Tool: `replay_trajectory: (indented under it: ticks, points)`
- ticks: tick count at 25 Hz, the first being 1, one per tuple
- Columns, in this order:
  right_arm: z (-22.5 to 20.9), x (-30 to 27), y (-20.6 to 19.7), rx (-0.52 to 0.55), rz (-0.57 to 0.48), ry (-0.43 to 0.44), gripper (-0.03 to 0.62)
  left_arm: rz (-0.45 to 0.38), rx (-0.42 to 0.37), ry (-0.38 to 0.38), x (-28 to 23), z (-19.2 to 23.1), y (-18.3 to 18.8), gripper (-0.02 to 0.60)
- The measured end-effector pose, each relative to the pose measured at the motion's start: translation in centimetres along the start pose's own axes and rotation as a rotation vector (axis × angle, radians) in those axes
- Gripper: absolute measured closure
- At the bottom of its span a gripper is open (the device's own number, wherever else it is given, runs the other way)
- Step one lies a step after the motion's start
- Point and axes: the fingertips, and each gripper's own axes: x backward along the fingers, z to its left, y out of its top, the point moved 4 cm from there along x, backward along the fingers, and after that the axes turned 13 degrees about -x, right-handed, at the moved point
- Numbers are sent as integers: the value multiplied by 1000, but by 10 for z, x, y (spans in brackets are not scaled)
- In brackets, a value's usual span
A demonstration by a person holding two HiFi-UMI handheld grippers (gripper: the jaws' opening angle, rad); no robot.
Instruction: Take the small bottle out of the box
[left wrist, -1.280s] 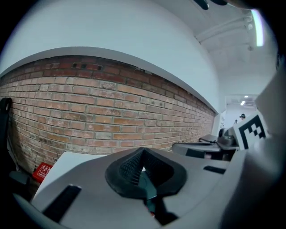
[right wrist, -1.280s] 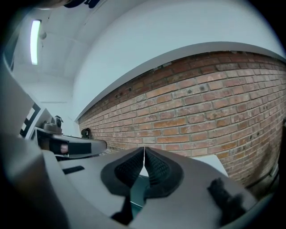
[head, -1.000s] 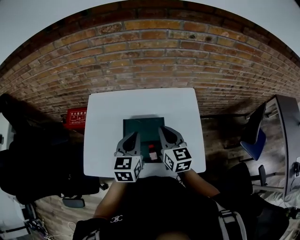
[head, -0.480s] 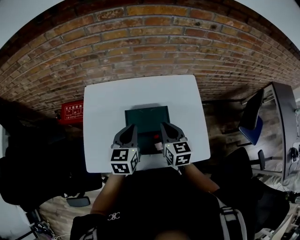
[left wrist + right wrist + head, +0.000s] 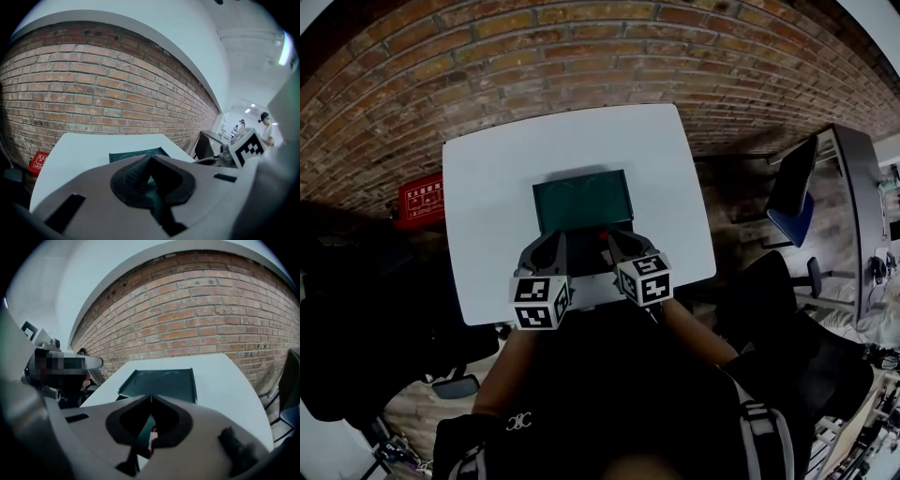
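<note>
A dark green box (image 5: pixel 581 200) lies open on the white table (image 5: pixel 487 187). It also shows in the left gripper view as the box (image 5: pixel 136 154) and in the right gripper view as the box (image 5: pixel 161 383). The small bottle (image 5: pixel 152 437), white with red on it, sits low behind my right gripper's tips. Only a red speck of the bottle (image 5: pixel 605 233) shows in the head view. My left gripper (image 5: pixel 555 242) and right gripper (image 5: pixel 614 240) hover side by side over the box's near edge. Both are shut with nothing between the tips: left gripper (image 5: pixel 149 159), right gripper (image 5: pixel 151 397).
A brick surface lies beyond the table. A red case (image 5: pixel 420 199) sits to the table's left. A blue chair (image 5: pixel 792 202) and a dark desk (image 5: pixel 853 206) are to its right. People (image 5: pixel 265 126) stand far off in a bright room.
The head view has shifted, so the table and box now sit higher and further left. Both grippers stay shut by the box's near edge. The bottle is now mostly hidden beside the right gripper.
</note>
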Motion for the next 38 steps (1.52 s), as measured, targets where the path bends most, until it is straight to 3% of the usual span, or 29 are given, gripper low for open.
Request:
replay_trajectory:
  ticks: [7,11,17,21,24,29,38]
  points:
    - [-2,-15,-48,54,165,-57,551,10,-6,-29,4,0,-9,574]
    - [-10,-24,-62,24,221,-88,480,10,-2,-46,3,0,-10,574]
    - [-17,-31,-71,39,294,-176,430,4,-2,-55,2,1,-8,574]
    - [-17,-39,-77,46,365,-184,404,12,3,-52,3,5,-10,574]
    - [-18,-48,-81,71,401,-197,399,15,10,-48,3,9,-10,574]
    - [-30,-56,-85,113,447,-303,392,14,20,-36,3,16,-10,574]
    - [-29,-65,-88,181,558,-323,391,19,39,-34,-1,22,-12,574]
